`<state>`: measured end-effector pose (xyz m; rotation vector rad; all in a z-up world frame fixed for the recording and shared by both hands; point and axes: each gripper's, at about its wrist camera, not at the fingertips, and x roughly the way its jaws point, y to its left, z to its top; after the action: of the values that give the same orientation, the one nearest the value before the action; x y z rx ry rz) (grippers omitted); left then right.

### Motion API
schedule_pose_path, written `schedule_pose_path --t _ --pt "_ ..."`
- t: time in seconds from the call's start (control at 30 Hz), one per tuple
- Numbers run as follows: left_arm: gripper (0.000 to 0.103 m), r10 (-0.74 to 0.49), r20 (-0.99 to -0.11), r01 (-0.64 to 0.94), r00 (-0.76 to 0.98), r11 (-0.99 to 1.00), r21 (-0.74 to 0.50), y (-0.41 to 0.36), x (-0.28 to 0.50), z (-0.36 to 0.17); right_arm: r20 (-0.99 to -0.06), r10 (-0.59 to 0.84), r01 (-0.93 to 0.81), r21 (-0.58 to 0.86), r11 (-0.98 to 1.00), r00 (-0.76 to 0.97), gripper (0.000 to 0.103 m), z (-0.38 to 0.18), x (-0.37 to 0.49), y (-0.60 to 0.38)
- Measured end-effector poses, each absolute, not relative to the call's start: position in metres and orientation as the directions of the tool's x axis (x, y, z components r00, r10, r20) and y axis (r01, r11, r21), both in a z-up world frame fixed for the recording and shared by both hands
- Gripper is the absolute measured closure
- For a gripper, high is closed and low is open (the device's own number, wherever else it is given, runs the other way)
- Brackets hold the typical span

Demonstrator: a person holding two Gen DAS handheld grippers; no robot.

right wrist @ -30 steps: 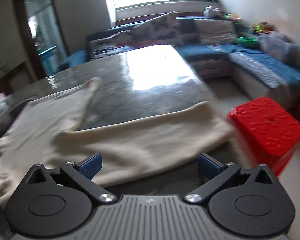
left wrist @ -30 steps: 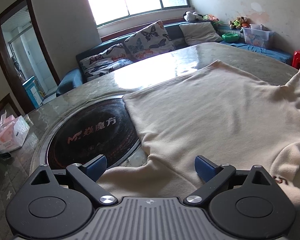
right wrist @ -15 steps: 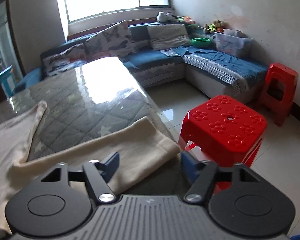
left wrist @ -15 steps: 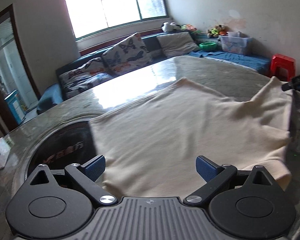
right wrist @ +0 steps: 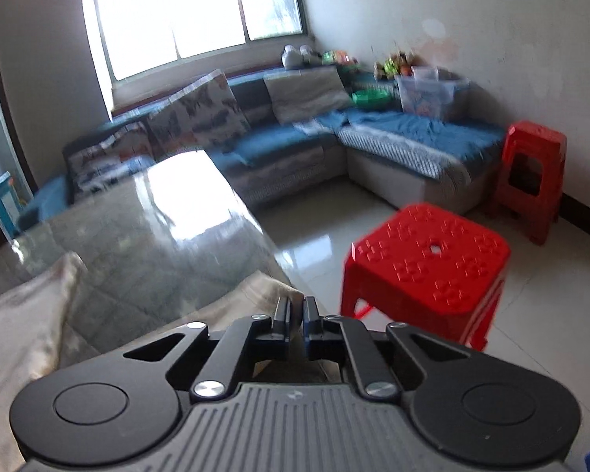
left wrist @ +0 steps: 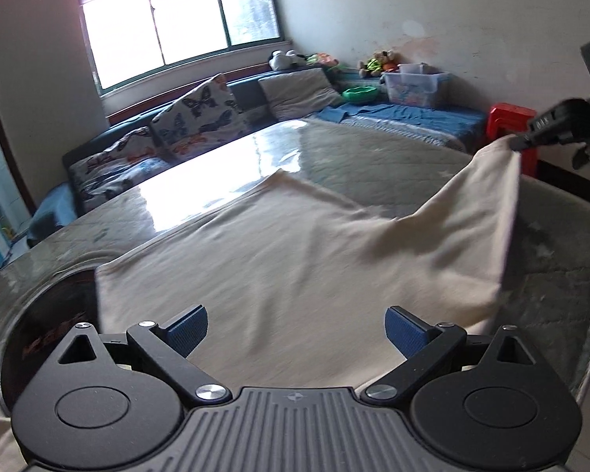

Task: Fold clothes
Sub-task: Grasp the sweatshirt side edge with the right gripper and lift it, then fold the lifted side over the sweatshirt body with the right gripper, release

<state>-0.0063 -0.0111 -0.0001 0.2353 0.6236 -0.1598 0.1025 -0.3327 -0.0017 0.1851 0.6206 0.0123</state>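
Left gripper (left wrist: 296,326) is standing wide open, its blue pads (left wrist: 186,325) hovering over one cream garment (left wrist: 295,259) that is lying across the table (left wrist: 393,165). At the table's right edge the right gripper (left wrist: 518,144) is lifting a garment corner.

Right gripper (right wrist: 297,314) is pinching that corner (right wrist: 269,289), jaws nearly together. Only this view is showing two red stools (right wrist: 424,271) on the floor.

We've got a glossy grey stone-look table (left wrist: 393,157) with a round dark glass cooktop (left wrist: 55,314) set into its near left side. A cream knit garment (left wrist: 295,259) lies spread across the tabletop, its left edge overlapping the cooktop, its right corner raised.
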Motion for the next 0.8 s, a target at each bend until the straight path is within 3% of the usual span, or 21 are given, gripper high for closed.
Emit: schedule_pose_path --t 0.47,0.8 --pt "0.004 -0.134 -0.616 0.309 0.776 0.932 0.187 -0.055 0.002 -0.022 -0.509 0.154 -0.051 0.211 0.976 0.847 0.098 0.036 0.094 -0.324" --pt "0.002 -0.102 -0.59 0.177 0.801 0.982 0.07 0.003 -0.022 0.0 -0.415 0.346 -0.276 0.219 0.936 0.841 0.098 0.099 0.067 -0.277"
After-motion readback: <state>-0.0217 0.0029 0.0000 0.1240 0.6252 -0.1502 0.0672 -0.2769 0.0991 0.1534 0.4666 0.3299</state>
